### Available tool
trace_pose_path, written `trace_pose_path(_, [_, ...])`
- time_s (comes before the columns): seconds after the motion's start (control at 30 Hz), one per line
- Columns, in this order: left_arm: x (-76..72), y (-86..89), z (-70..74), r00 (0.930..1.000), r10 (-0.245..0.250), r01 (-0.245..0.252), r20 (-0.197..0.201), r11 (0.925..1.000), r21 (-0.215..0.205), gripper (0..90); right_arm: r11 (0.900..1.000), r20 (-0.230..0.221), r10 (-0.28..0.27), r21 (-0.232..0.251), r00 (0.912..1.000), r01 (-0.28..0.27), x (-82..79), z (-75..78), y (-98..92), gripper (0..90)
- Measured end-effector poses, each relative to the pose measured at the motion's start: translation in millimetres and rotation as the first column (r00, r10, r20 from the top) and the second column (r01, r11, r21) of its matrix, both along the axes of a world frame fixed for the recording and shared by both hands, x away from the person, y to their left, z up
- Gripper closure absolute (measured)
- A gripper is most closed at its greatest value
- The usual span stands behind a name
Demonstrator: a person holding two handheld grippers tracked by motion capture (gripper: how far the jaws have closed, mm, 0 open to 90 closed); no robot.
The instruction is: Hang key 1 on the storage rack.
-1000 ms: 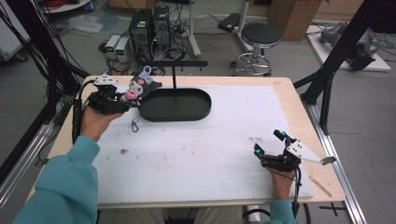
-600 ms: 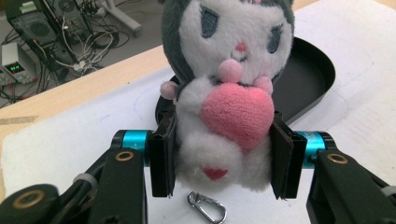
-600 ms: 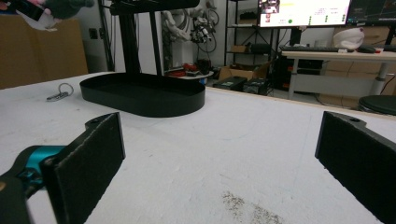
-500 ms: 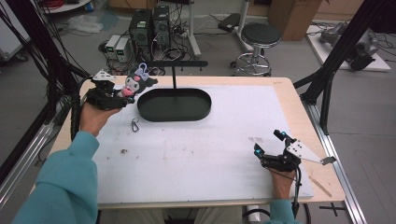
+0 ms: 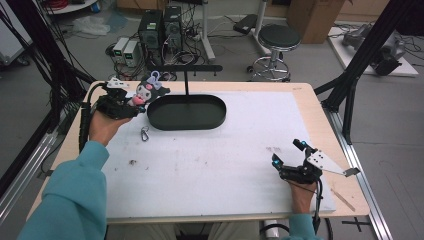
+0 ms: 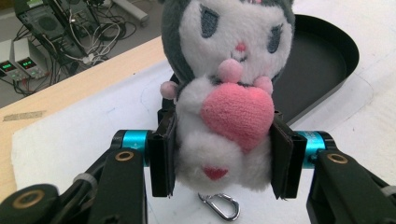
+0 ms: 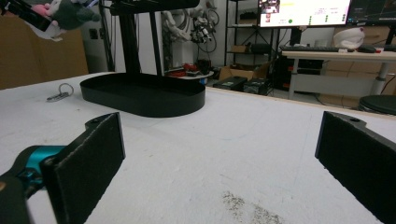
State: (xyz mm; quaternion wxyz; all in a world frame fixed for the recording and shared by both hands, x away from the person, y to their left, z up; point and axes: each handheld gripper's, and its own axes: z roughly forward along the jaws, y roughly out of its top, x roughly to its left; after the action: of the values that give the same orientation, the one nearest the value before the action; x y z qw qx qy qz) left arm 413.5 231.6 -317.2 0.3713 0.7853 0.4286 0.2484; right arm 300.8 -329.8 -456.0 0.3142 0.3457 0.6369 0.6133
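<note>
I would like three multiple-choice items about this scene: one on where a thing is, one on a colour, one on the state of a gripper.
1. Where does the carabiner lie?
A. inside the black tray
B. on the white mat, near the tray's left end
C. on the stool

2. What colour is the heart on the plush toy?
A. pink
B. blue
C. yellow

3. How is the right gripper?
A. shut on the toy
B. shut on the tray
C. open, holding nothing

Key: 1 B, it rests on the mat outside the black tray; 2 A, the left gripper view shows it pink; 3 C, its jaws stand wide apart.
</note>
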Motion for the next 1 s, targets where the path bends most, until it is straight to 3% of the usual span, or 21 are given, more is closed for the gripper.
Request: trace_pose_path(1.0, [19.7,-1.4,-14.9,0.9991,0.039,-0.039,-0.012,0.9991,0.018,51.7,1.0,0.004,0.0,0.0,1.0,0.0,0.3,-0.1,0.0,0.7])
